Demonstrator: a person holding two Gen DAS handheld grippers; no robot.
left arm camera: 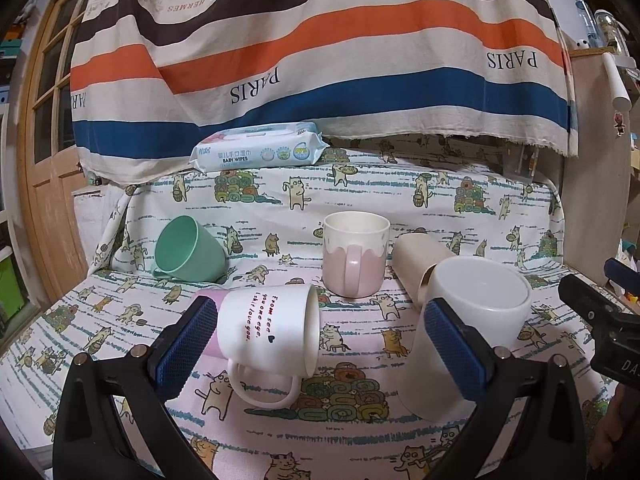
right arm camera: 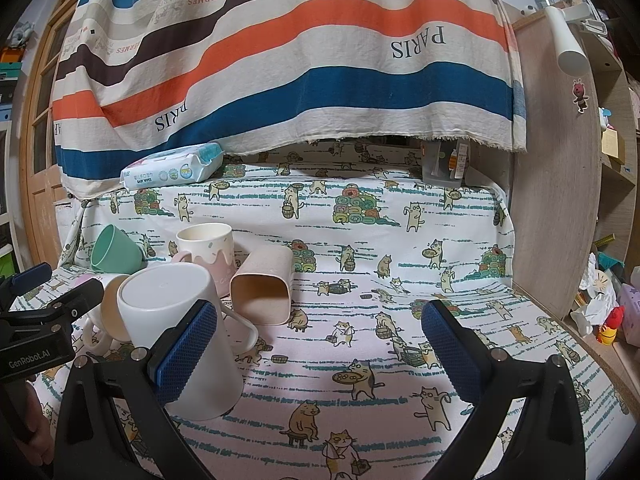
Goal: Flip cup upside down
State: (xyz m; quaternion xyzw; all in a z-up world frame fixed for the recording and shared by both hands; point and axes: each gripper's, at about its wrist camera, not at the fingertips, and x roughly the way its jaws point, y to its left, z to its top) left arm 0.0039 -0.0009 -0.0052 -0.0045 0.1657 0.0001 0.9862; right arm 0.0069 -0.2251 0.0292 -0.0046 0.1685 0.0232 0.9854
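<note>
A plain white cup (left arm camera: 472, 332) stands upside down, base up, on the cat-print cloth; it also shows in the right wrist view (right arm camera: 176, 320). A white and pink mug with red writing (left arm camera: 264, 328) lies on its side, mouth to the right, handle toward me. My left gripper (left arm camera: 320, 348) is open, its pads either side of the lying mug, the right pad (left arm camera: 456, 352) in front of the upturned cup. My right gripper (right arm camera: 320, 344) is open and empty, its left pad (right arm camera: 188, 348) next to the upturned cup.
A pink and white mug (left arm camera: 355, 254) stands upright behind. A green cup (left arm camera: 188, 250) and a beige square cup (right arm camera: 264, 292) lie on their sides. A baby wipes pack (left arm camera: 256, 148) sits at the back under a striped hanging cloth (left arm camera: 320, 48). A wooden shelf side (right arm camera: 560, 200) stands right.
</note>
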